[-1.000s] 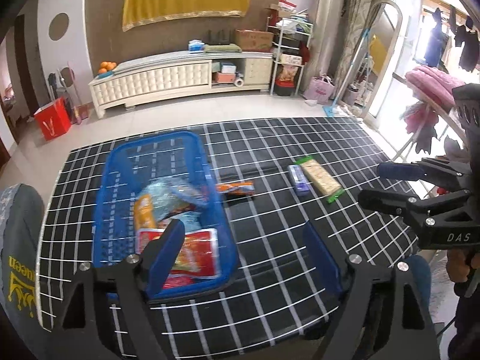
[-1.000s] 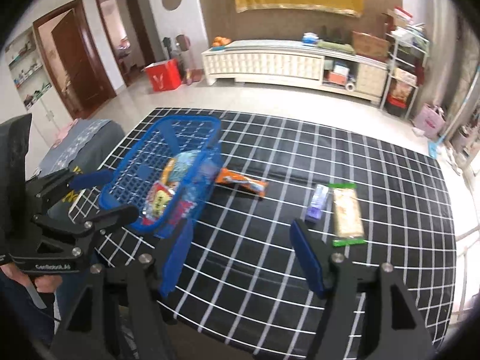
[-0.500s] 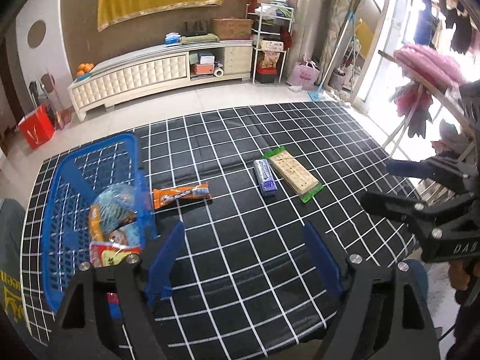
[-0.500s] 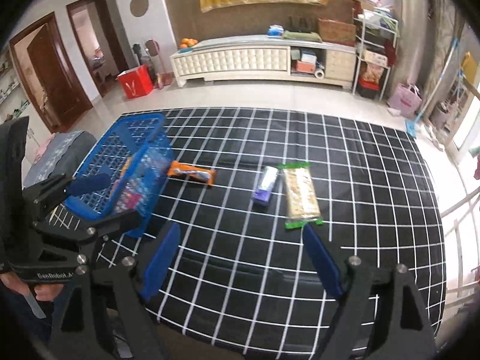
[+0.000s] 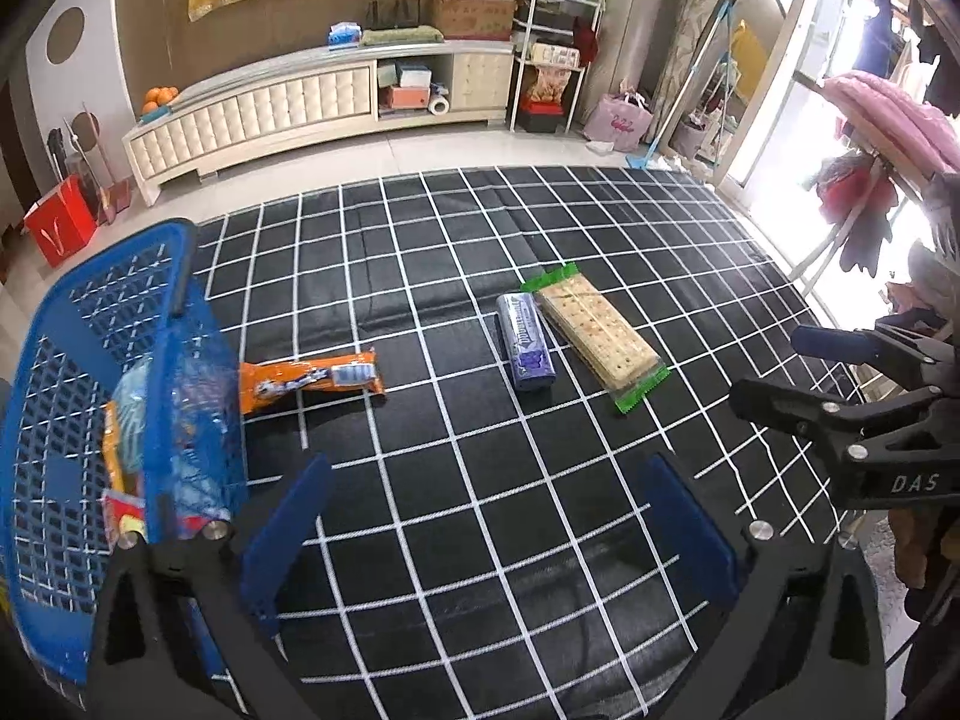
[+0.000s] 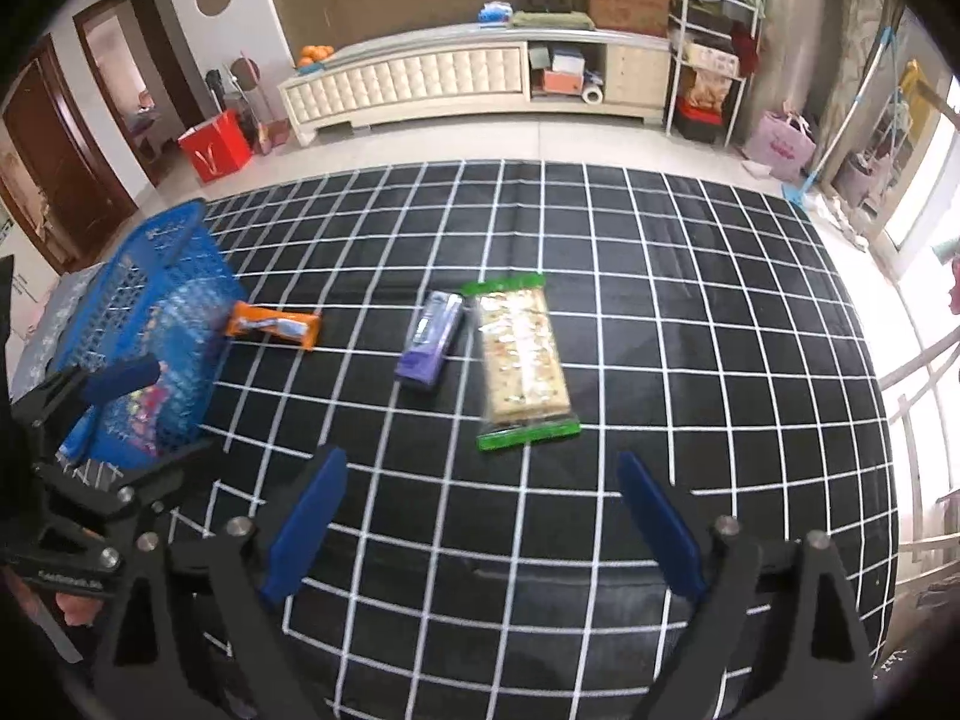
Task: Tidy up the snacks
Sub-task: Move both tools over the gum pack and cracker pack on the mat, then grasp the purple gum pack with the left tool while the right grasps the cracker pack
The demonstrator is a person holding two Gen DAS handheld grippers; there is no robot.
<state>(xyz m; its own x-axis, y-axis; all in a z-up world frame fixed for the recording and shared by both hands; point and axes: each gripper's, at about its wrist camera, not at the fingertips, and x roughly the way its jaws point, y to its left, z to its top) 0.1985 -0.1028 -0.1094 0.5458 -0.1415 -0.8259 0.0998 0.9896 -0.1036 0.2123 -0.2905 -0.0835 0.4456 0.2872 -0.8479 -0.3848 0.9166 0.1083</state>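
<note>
You held both tools above the black grid mat (image 5: 540, 510), angled down at the loose snacks. The left gripper (image 5: 486, 516) and right gripper (image 6: 480, 516) were each opening, with nothing between the jaws, presumably to straddle a packet. The blue basket (image 5: 90, 360), already holding several packets, sat at the mat's left edge as the collection point. Outside it lay the orange packet (image 5: 312, 378) just beside the basket wall, and further right the purple pack (image 5: 527, 349) beside the cracker sleeve (image 5: 600, 336). Packet printing was unreadable; the right tool's body read "DAS".
</note>
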